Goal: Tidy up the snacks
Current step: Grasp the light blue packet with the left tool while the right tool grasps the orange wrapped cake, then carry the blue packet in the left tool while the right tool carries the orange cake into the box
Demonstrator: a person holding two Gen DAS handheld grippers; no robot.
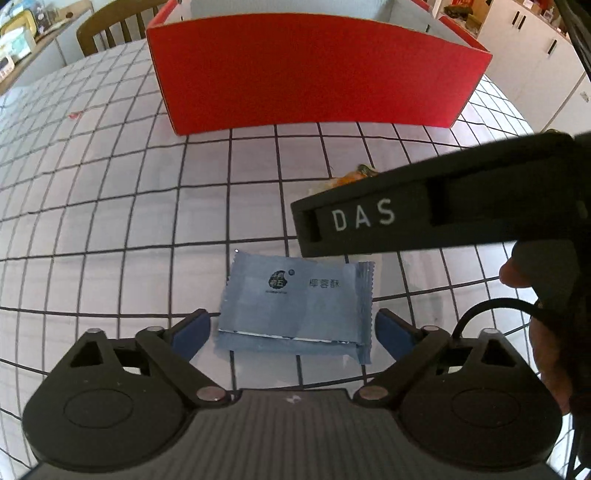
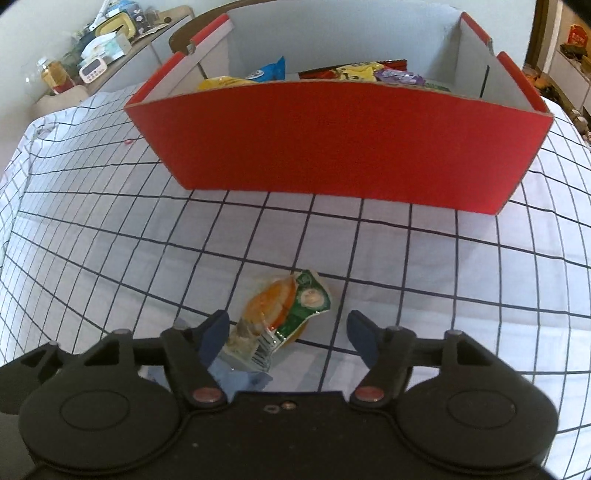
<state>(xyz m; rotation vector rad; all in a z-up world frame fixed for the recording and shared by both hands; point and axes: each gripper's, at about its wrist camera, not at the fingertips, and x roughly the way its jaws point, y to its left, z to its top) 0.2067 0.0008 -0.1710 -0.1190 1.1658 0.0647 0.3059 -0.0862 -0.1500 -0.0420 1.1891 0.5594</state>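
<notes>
Left wrist view: left claw (image 1: 291, 332) pointed steeply down at checked cloth on counter (image 1: 110, 206), jaws spread wide. Blue snack packet (image 1: 295, 306) lying flat on cloth between the blue pads (image 1: 192, 332) — a small gap visible on each side, nothing gripped. Packet printed with dark round logo and short line of characters, crimped edge on right side. Right claw body (image 1: 424, 206) crossing in from right edge above packet, lettered "DAS", held by a hand (image 1: 546, 332). Bit of orange wrapper (image 1: 354, 175) showing just past it. Red box (image 1: 314, 77) standing further back on counter, well apart from packet. Wooden chair (image 1: 107, 35) behind counter, white cabinets (image 1: 535, 55) at right.

Right wrist view: right claw (image 2: 288, 336) also angled down, jaws partly open, no grip. Orange-and-green snack pack (image 2: 284, 314) on cloth between the pads, sitting nearer left pad (image 2: 214, 336) — contact there impossible to confirm; right pad clearly apart from it. Corner of blue packet (image 2: 240, 380) visible below claw, near left finger. Red box (image 2: 343, 144) open-topped, grey inside, several snack bags (image 2: 354, 74) already in it: yellow, blue, purple. Cluttered sideboard (image 2: 92, 55) at far left.
</notes>
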